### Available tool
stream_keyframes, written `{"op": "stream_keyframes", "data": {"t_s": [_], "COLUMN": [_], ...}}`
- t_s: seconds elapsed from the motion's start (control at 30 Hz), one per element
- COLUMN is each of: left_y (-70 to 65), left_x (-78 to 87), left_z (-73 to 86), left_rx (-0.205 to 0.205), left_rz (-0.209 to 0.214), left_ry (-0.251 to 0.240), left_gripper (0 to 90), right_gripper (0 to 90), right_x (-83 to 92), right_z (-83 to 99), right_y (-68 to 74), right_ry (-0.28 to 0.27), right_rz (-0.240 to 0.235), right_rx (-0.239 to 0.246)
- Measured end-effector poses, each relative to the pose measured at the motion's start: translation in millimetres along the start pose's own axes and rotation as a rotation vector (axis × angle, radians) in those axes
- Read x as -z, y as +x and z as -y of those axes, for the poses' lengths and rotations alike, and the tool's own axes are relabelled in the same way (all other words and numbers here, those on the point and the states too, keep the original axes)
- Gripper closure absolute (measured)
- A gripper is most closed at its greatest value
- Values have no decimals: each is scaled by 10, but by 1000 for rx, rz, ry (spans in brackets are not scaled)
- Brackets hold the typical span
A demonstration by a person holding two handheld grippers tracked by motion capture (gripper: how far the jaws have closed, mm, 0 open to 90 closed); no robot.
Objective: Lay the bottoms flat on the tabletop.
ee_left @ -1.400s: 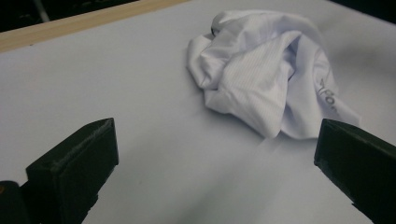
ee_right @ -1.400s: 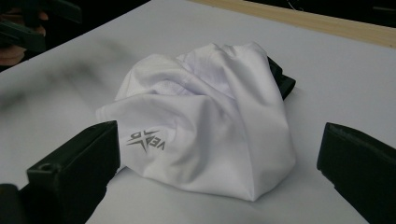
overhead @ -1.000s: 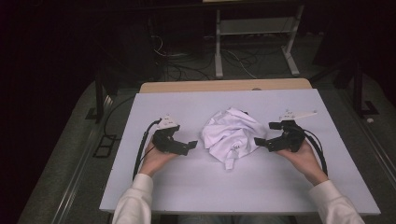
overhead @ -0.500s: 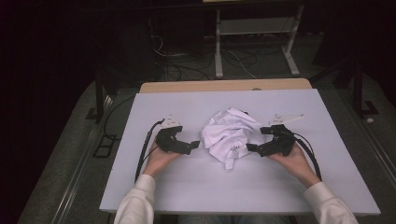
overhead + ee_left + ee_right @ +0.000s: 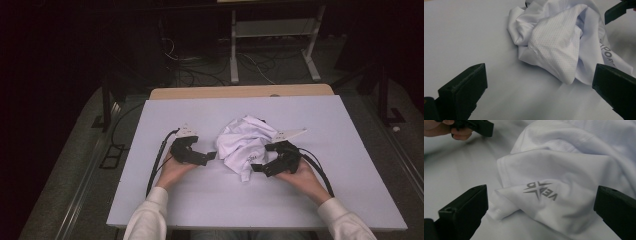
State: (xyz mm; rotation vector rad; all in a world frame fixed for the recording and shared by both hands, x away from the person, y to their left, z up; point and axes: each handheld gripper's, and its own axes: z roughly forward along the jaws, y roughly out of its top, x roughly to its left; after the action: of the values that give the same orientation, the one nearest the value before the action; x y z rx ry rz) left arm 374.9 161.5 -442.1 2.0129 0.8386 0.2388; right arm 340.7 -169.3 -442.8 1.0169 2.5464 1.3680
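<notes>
Crumpled white shirt (image 5: 244, 144) with grey logo, between wide-open jaws of left gripper (image 5: 210, 156) and right gripper (image 5: 259, 164).

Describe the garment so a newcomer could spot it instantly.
Start at the white table. Near its middle, between the left gripper and right gripper, lies a crumpled white shirt. It is the one soft, bunched thing there, partly dotted mesh, with grey printed lettering on a fold.

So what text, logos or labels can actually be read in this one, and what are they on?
"PORT", partial, grey print running into a fold of the white shirt, in the left gripper view.
An X-shaped grey logo with letters on the same shirt, in the right gripper view: upside down and mirrored, letters not surely readable.
Nothing else carries text.
</notes>
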Motion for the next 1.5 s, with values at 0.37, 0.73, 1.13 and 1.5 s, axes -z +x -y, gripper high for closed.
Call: {"op": "stream_keyframes", "data": {"t_s": [0.37,0.73,1.13,1.5], "left_y": [-41,-79,-76,-93], "left_x": [-120,-263,-402,-473], "left_z": [-2,-35,-95,-147], "left_rx": [-13,-12,17,23], "left_rz": [19,42,56,64], "left_ry": [37,56,43,92], "left_gripper": [0,65,194,814], "right_gripper": [0,649,847,852], "right_x": [-259,-350,-60,502], "right_z": [25,18,-53,41], "right_y": [205,230,124,-263], "right_ry": [60,105,91,6], "right_rz": [-19,133,101,132], "right_rx": [46,18,-29,-139]}}
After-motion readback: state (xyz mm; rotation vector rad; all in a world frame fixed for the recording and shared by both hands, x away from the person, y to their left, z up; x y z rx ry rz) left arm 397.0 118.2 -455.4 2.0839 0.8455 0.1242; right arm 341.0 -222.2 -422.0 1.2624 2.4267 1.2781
